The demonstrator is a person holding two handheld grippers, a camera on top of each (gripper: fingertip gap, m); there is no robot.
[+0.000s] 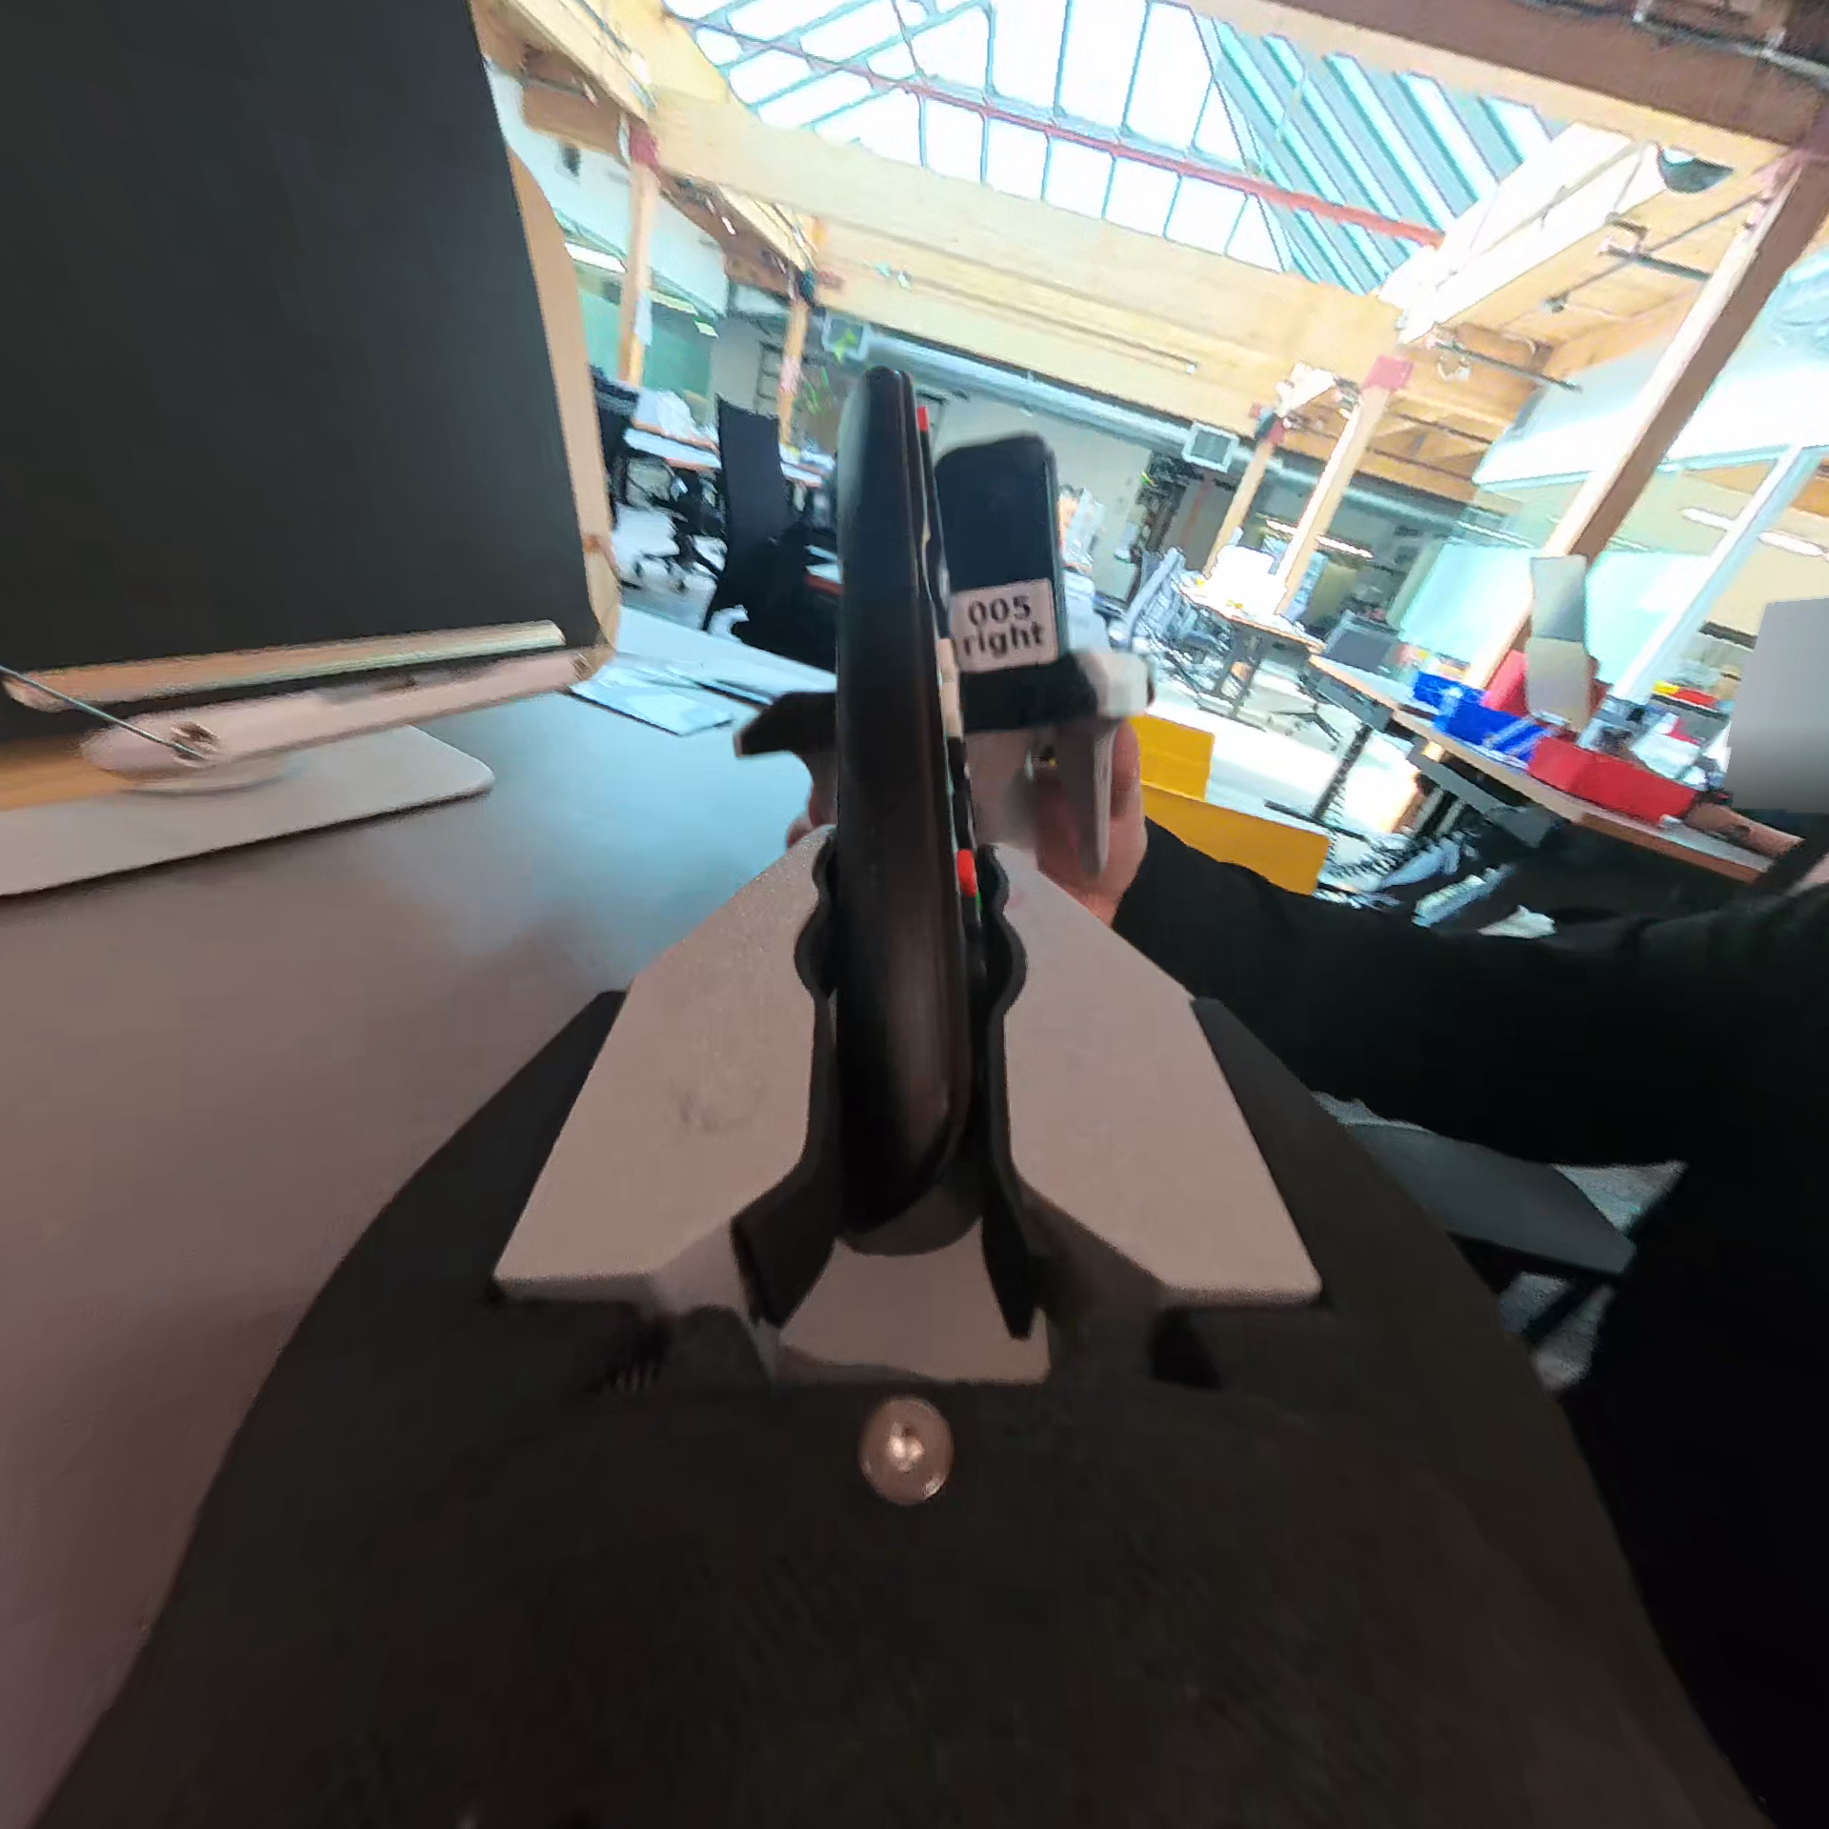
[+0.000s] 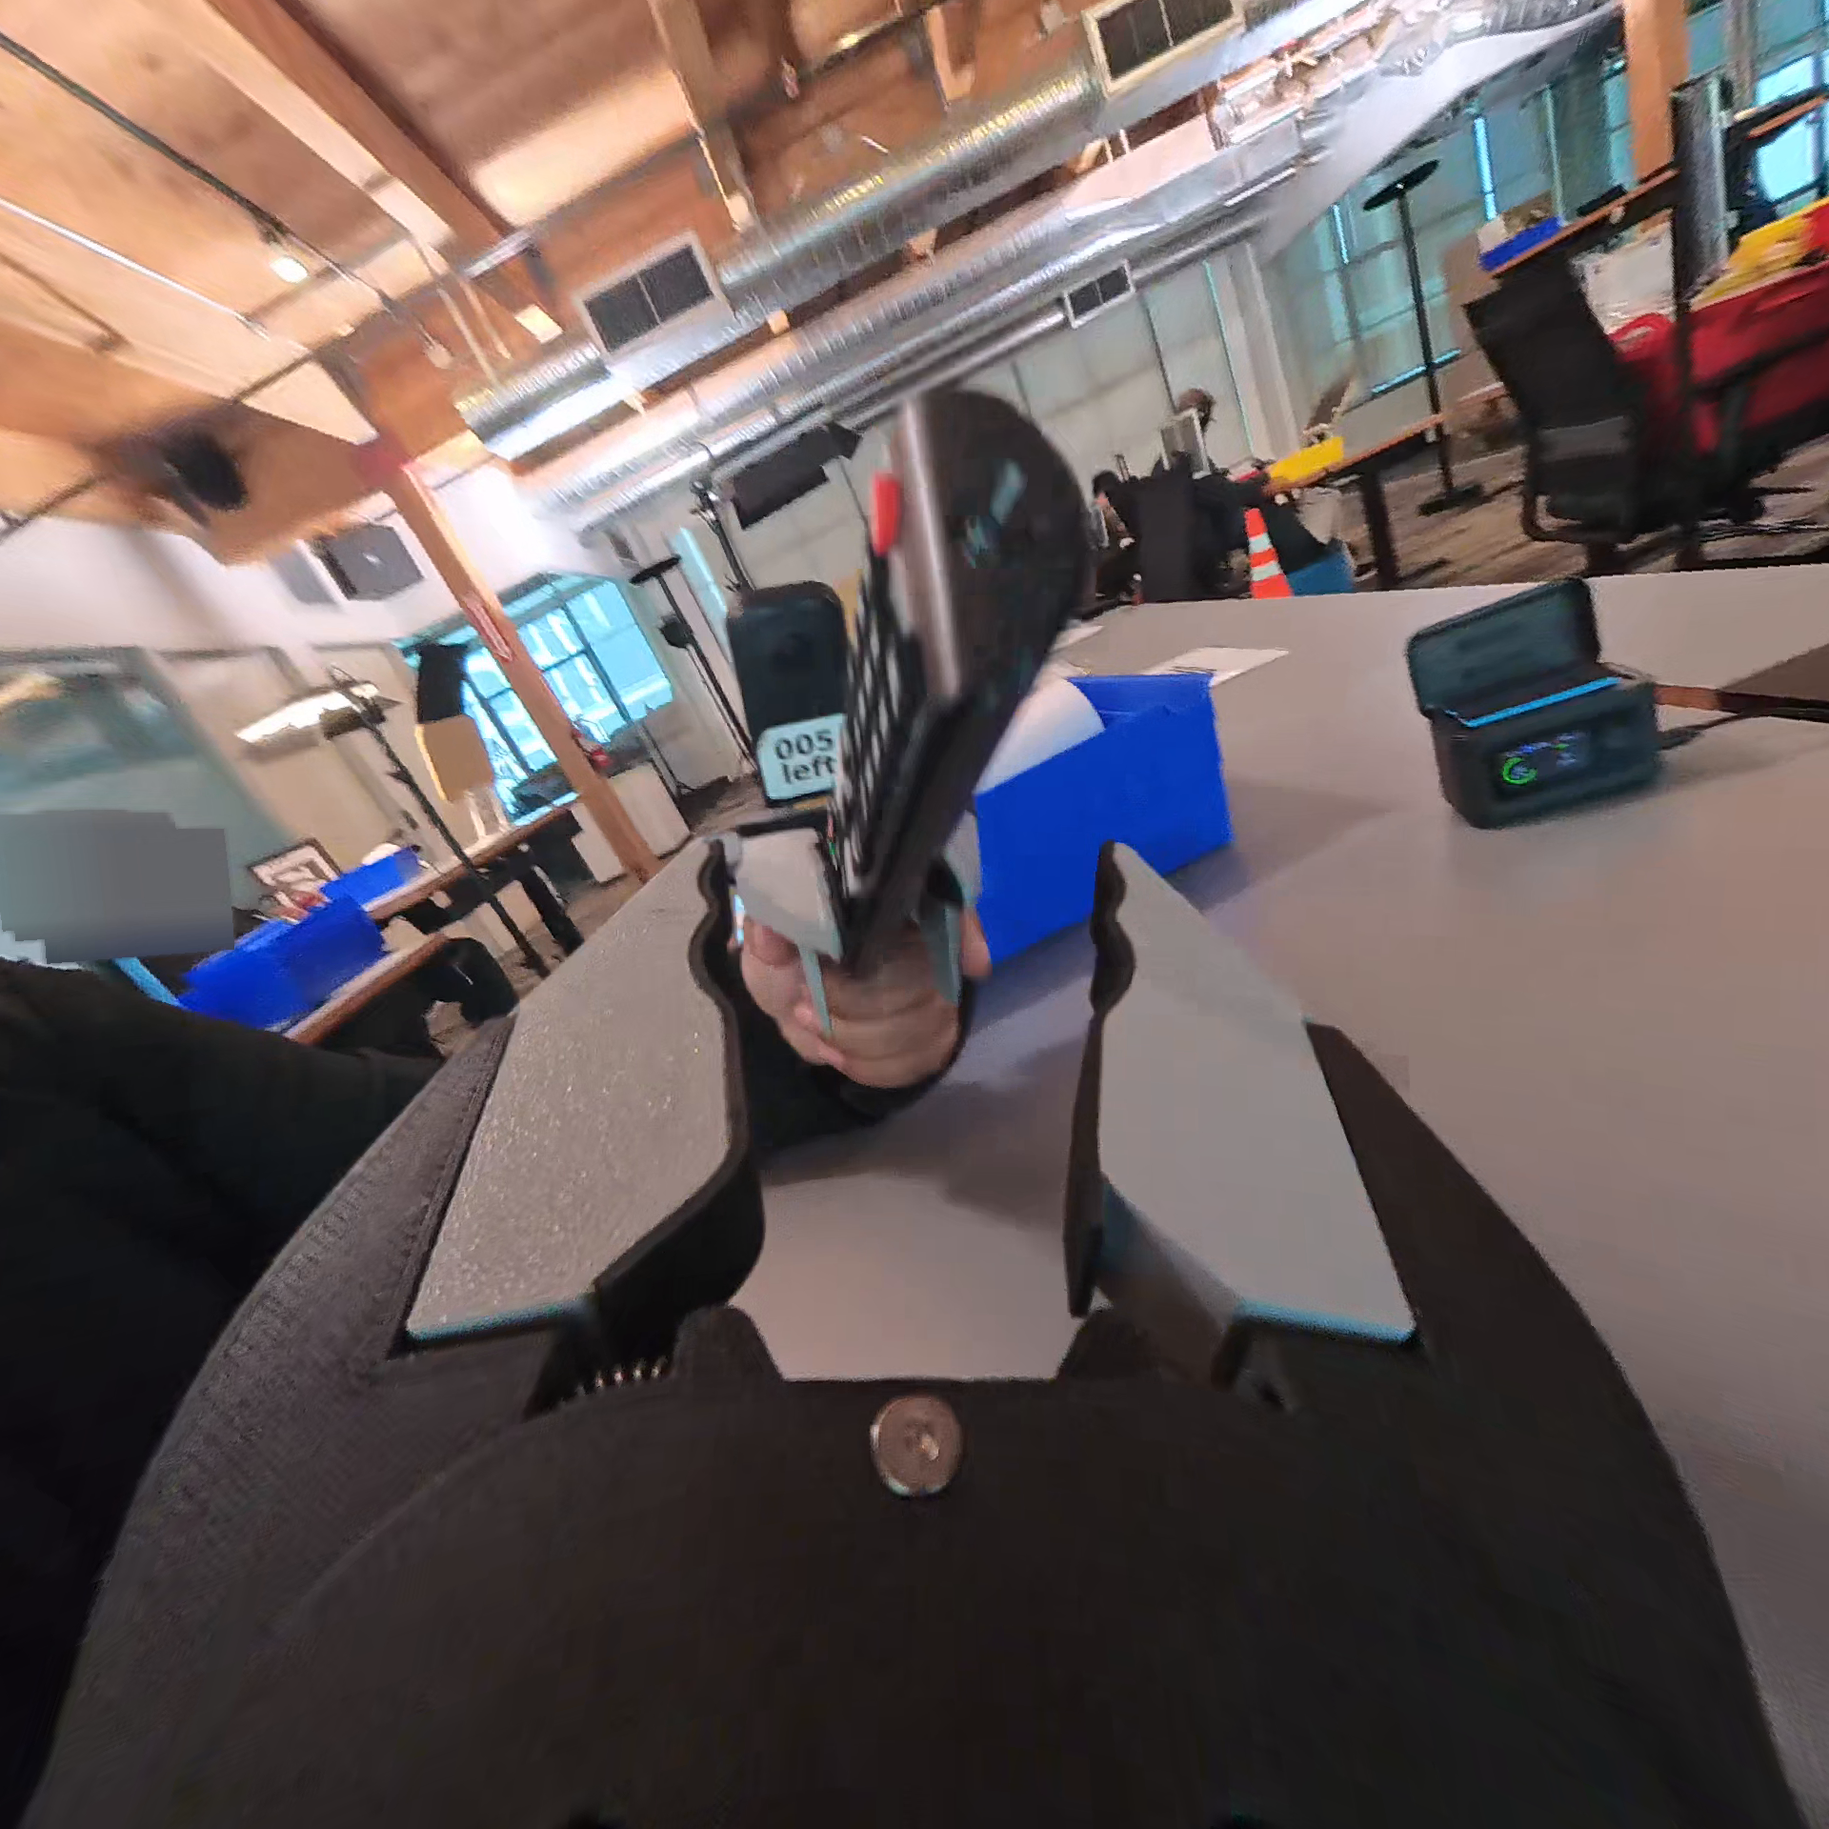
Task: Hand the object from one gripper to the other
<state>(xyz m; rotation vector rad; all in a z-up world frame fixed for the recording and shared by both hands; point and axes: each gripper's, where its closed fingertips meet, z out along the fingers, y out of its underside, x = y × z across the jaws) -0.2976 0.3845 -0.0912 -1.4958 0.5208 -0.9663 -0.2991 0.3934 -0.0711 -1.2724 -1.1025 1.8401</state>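
Observation:
A black remote control (image 1: 896, 792) with coloured buttons stands upright, clamped at its lower end in my left gripper (image 1: 906, 891), which is shut on it. My right gripper (image 1: 940, 762) shows just beyond it, held by a hand, fingers spread to either side of the remote. In the right wrist view my right gripper (image 2: 915, 891) is open and empty. The remote (image 2: 950, 633) rises tilted out of the left gripper (image 2: 871, 891) just past the open fingertips (image 2: 1118, 891). I cannot tell whether the right fingers reach around the remote.
A grey table (image 2: 1485, 990) lies below both grippers. On it are a blue bin (image 2: 1108, 792) behind the remote and a black open case with a lit display (image 2: 1544, 722) at right. A dark monitor (image 1: 247, 346) on a stand is at left. Black sleeves (image 1: 1435, 990) cross from the right.

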